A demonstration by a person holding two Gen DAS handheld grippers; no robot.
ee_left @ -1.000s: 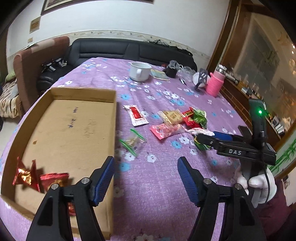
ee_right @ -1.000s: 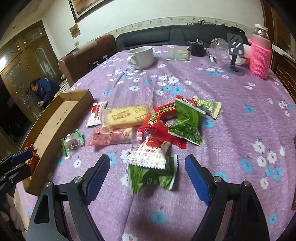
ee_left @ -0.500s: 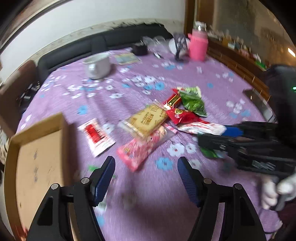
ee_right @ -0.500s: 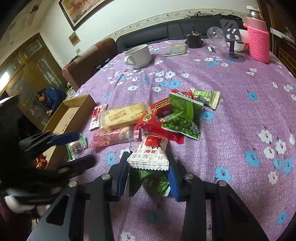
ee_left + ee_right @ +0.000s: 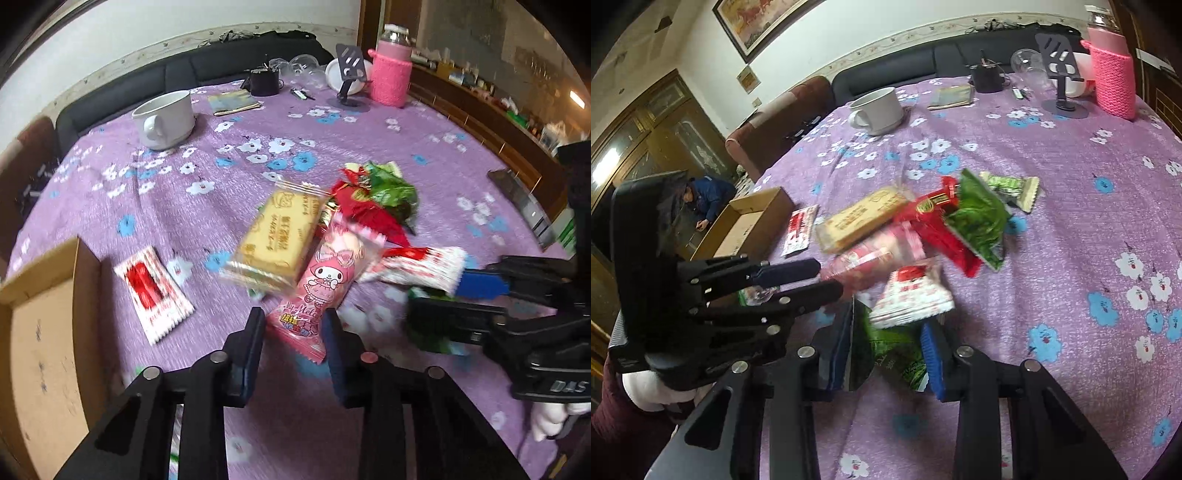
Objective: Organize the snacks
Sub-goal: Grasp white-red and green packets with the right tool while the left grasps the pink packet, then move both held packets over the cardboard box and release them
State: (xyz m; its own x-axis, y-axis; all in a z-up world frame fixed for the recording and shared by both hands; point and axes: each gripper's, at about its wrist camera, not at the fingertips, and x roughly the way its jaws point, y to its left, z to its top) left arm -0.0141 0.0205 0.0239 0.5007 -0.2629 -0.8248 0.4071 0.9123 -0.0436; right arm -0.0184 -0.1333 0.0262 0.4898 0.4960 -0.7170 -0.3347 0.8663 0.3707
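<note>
Several snack packets lie in a heap on the purple flowered tablecloth [image 5: 221, 177]. My left gripper [image 5: 293, 325] is shut on the near end of a pink cartoon-character packet [image 5: 325, 280]; a yellow biscuit pack [image 5: 280, 236] lies beside it. My right gripper [image 5: 886, 350] is shut on a green packet [image 5: 894, 350], with a red-and-white packet [image 5: 912, 295] resting on top. It shows in the left wrist view [image 5: 436, 291]. A red-and-white sachet [image 5: 151, 291] lies near the cardboard box [image 5: 40, 332] at the left.
Red and green packets [image 5: 964, 225] lie past the grippers. A white mug [image 5: 166, 118], a pink knitted bottle [image 5: 391, 70], a black phone stand [image 5: 351, 74] and small clutter stand at the far side. A sofa and armchair lie beyond the table.
My left gripper swung from the box to the snack heap and closed on the pink packet. My right gripper closed on the green packet.
</note>
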